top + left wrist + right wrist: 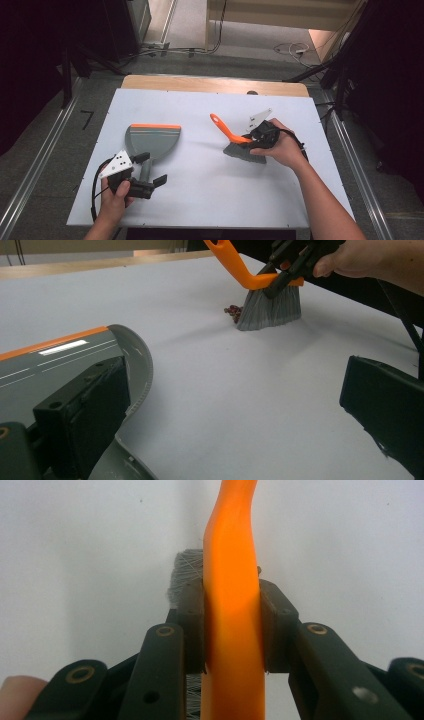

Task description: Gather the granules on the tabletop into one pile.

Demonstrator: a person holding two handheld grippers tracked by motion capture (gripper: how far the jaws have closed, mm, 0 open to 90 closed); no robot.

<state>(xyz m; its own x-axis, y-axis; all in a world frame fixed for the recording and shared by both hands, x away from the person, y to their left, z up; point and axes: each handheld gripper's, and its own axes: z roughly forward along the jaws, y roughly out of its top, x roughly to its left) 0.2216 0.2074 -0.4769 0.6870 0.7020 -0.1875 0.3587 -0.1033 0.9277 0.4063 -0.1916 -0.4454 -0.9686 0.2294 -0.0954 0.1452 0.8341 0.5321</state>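
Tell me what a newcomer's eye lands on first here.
The orange-handled brush, right of centre on the white table, stands out; the right claw is shut on its handle. Its grey bristles rest by a small dark pile of debris. At left, the grey dustpan lies flat by the open left claw.

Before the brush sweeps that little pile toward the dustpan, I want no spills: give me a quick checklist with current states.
1. Right gripper clamped on brush handle: ok.
2. Bristles down on the table: ok.
3. Small dark crumbs touching the bristles: ok.
4. Left gripper shut on dustpan handle: not ok, jaws open around it.
5. Dustpan's orange lip flat on the table: cannot tell.
6. Dustpan mouth facing the crumbs: not ok, it faces the far edge.
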